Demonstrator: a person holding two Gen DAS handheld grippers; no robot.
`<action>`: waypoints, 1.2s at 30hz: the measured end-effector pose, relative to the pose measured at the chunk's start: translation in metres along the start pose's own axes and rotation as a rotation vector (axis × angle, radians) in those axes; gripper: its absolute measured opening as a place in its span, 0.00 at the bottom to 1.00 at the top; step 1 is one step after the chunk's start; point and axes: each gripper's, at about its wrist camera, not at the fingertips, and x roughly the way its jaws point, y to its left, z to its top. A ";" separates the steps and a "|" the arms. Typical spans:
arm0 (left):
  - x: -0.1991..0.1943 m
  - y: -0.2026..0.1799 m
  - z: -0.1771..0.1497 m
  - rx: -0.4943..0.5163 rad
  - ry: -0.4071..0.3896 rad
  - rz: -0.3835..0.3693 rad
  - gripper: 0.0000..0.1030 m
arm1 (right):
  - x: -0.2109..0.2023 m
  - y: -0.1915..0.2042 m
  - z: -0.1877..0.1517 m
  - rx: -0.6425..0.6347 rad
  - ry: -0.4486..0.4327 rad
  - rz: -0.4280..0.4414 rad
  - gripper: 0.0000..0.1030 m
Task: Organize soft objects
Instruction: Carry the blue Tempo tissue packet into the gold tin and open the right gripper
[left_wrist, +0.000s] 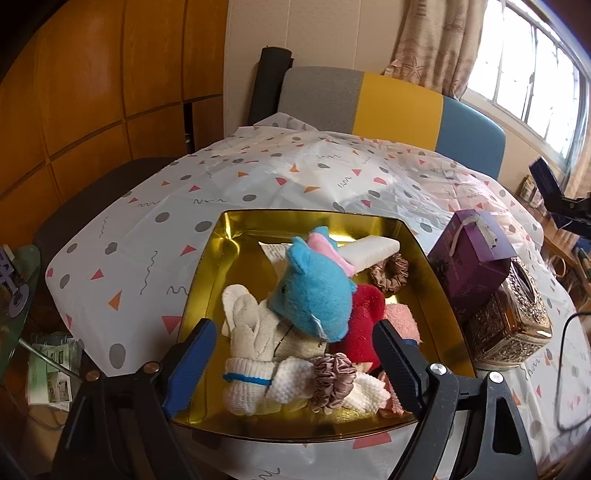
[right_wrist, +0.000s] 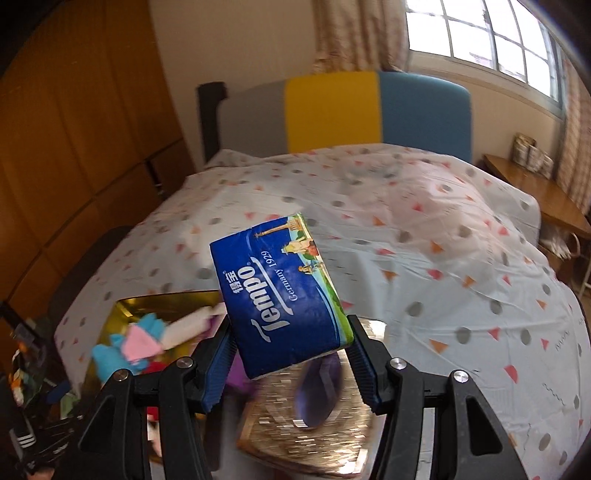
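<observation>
Between the right gripper (right_wrist: 291, 354) jaws, blue tissue pack (right_wrist: 280, 299) (tilted), clamped.

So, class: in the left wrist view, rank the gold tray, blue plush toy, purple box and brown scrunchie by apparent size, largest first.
1. Gold tray
2. Blue plush toy and purple box: look alike, and the toy sits nearer the camera, so unranked
3. Brown scrunchie

In the right wrist view the gold tin (right_wrist: 162, 302) and toys (right_wrist: 140, 343) at eight o'clock are smeared by blur; the ornate box (right_wrist: 314, 435) at six o'clock too; in the left view the blue plush (left_wrist: 314, 291) hides the red one (left_wrist: 365, 321) in part.
</observation>
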 end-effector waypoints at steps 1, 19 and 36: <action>0.000 0.002 0.000 -0.002 -0.003 0.003 0.86 | 0.000 0.015 -0.002 -0.024 -0.001 0.024 0.56; -0.005 0.046 0.000 -0.084 -0.025 0.108 0.97 | 0.111 0.161 -0.104 -0.204 0.271 0.125 0.56; -0.010 0.026 -0.005 -0.034 -0.035 0.102 1.00 | 0.082 0.154 -0.115 -0.223 0.163 0.074 0.75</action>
